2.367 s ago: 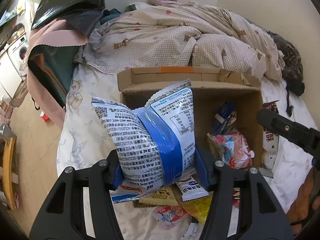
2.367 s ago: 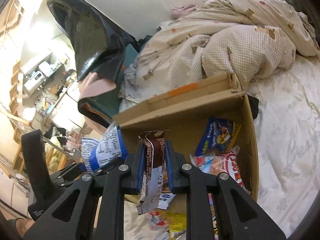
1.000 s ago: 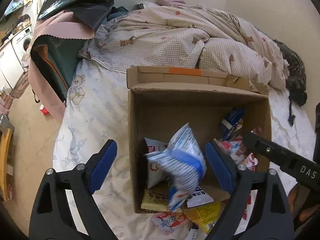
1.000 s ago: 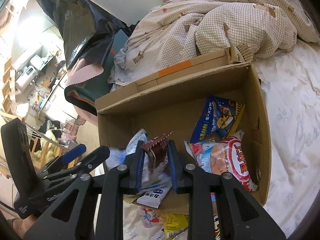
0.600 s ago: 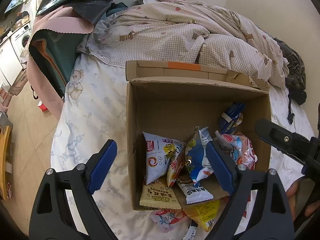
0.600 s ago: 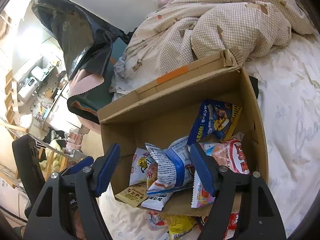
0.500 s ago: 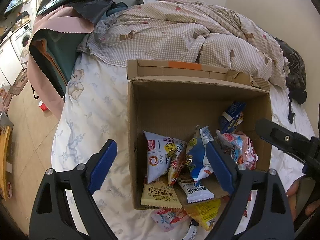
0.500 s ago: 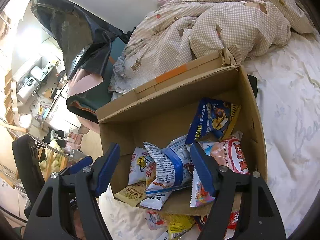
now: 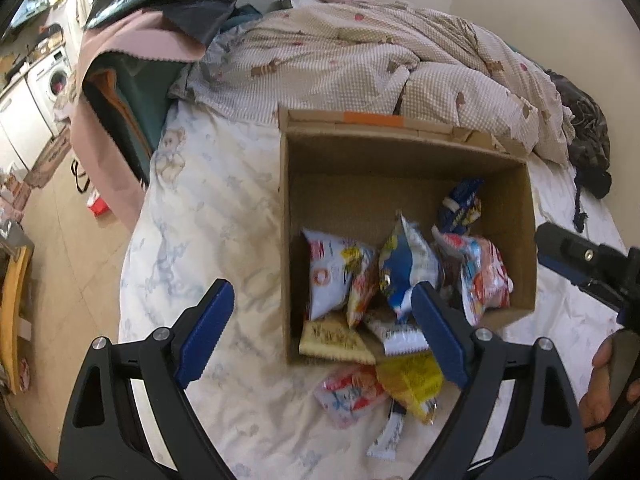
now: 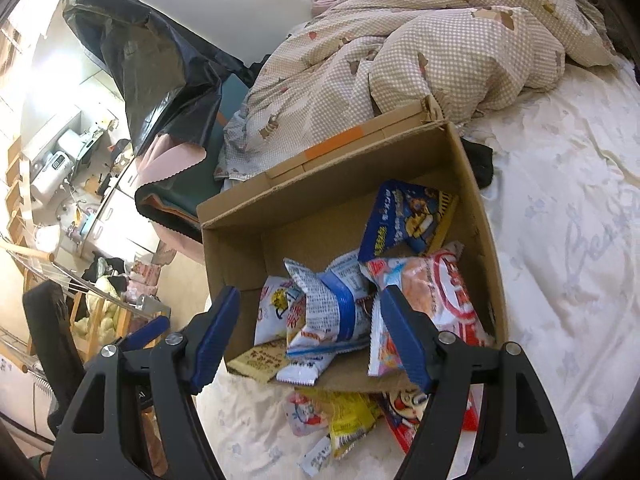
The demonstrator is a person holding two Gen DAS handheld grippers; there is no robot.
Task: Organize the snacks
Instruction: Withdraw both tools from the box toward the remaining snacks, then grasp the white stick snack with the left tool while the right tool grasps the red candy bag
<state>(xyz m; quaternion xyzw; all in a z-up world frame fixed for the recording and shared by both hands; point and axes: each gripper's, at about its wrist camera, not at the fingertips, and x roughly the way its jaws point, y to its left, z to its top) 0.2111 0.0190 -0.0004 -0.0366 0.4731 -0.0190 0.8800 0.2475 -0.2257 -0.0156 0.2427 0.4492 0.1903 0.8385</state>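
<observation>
An open cardboard box [image 9: 286, 216] [image 10: 236, 264] sits on the bed and holds several snack bags. The blue and white bag [image 9: 402, 268] [image 10: 334, 306] lies in its middle, a white bag [image 9: 326, 276] to its left, a pink and red bag [image 10: 440, 296] and a dark blue packet [image 10: 404, 220] to its right. More snacks lie on the sheet in front of the box, among them a yellow bag [image 9: 412, 382] [image 10: 350, 416]. My left gripper [image 9: 324, 332] is open and empty above the box's near edge. My right gripper [image 10: 310, 334] is open and empty, also at the near edge.
A rumpled checked quilt [image 9: 360, 52] lies behind the box. A black plastic bag [image 10: 152, 48] and pink cloth [image 9: 132, 48] are at the left of the bed. The floor [image 9: 52, 240] lies beyond the bed's left edge. White sheet [image 10: 568, 240] spreads right of the box.
Both grippers opened and let go: the blue and white bag and the brown wrapper dropped into the box. Both grippers have since drawn back a little.
</observation>
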